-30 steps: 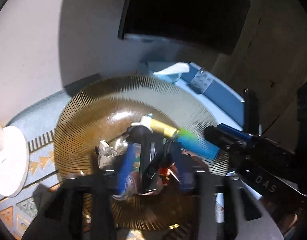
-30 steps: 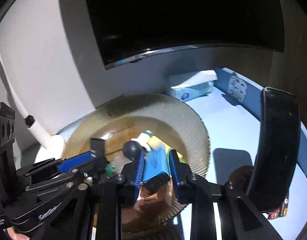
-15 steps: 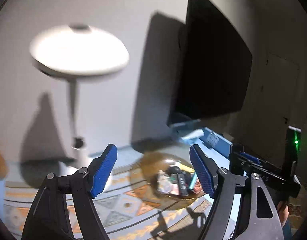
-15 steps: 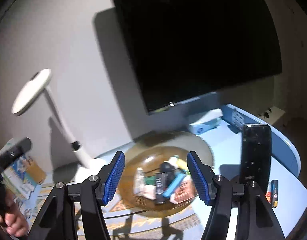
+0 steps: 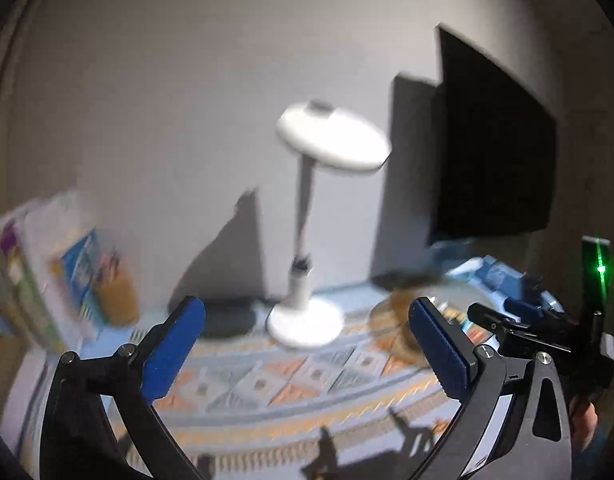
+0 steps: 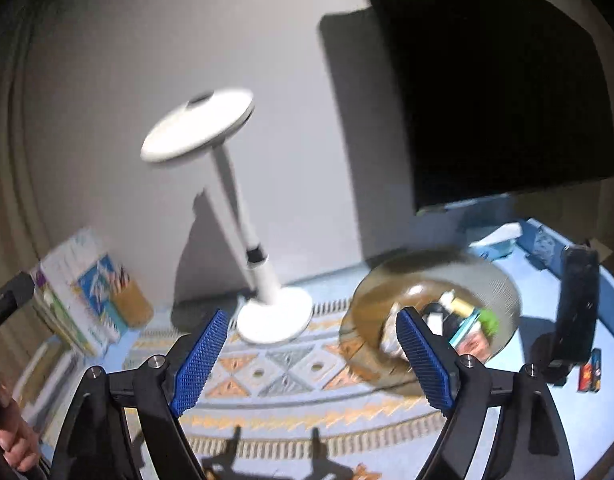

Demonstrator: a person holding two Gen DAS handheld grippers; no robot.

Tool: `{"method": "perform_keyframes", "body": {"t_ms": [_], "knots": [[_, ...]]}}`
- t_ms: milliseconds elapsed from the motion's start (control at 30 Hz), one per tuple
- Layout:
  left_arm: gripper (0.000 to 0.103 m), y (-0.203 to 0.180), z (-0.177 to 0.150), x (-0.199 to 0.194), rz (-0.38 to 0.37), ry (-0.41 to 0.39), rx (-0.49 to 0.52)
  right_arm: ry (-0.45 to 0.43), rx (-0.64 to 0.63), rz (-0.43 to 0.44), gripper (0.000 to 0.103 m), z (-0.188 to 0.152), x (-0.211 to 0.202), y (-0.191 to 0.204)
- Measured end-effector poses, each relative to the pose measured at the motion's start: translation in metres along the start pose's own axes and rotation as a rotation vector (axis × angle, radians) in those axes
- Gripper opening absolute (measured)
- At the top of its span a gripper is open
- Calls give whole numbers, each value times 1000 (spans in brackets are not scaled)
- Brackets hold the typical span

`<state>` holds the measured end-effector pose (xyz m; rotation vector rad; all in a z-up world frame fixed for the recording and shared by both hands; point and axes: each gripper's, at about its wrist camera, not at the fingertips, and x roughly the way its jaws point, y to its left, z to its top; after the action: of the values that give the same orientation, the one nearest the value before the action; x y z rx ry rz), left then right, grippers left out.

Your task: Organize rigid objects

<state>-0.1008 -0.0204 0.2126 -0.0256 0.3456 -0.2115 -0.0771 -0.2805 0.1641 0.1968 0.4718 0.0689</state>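
Both grippers hang above the patterned mat (image 6: 291,372), well apart from the amber glass dish (image 6: 503,284), and both views are blurred. The left gripper (image 5: 307,344) is spread wide and holds nothing; the right gripper (image 6: 311,356) is likewise released and empty. The small rigid items (image 6: 463,324), among them a green-tipped tube, lie heaped together inside the dish, seemingly gathered there so they stay in one place. A white desk lamp (image 6: 267,308) stands just beside the dish, and a dark phone (image 6: 575,304) stands propped upright to its right.
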Motion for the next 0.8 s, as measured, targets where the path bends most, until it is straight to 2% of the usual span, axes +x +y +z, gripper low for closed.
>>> {"method": "perform_keyframes", "body": {"t_ms": [133,200,333,433,500,567,800], "knots": [[102,9,-61,26,107,98,-34,77,-70,-52,86,-48,38,17],[102,13,-88,42,133,130,-47,117,-85,-73,85,-79,60,22],[102,19,-137,82,191,223,-36,191,-59,-60,85,-114,89,17],[102,29,-153,90,189,233,-77,227,-73,-83,85,-120,101,15],[102,33,-158,96,184,247,-94,219,-74,-70,86,-118,102,15],[102,37,-164,104,175,283,-116,240,-77,-75,86,-121,108,15],[102,43,-169,104,192,294,-138,265,-124,-89,86,-125,112,25]]}}
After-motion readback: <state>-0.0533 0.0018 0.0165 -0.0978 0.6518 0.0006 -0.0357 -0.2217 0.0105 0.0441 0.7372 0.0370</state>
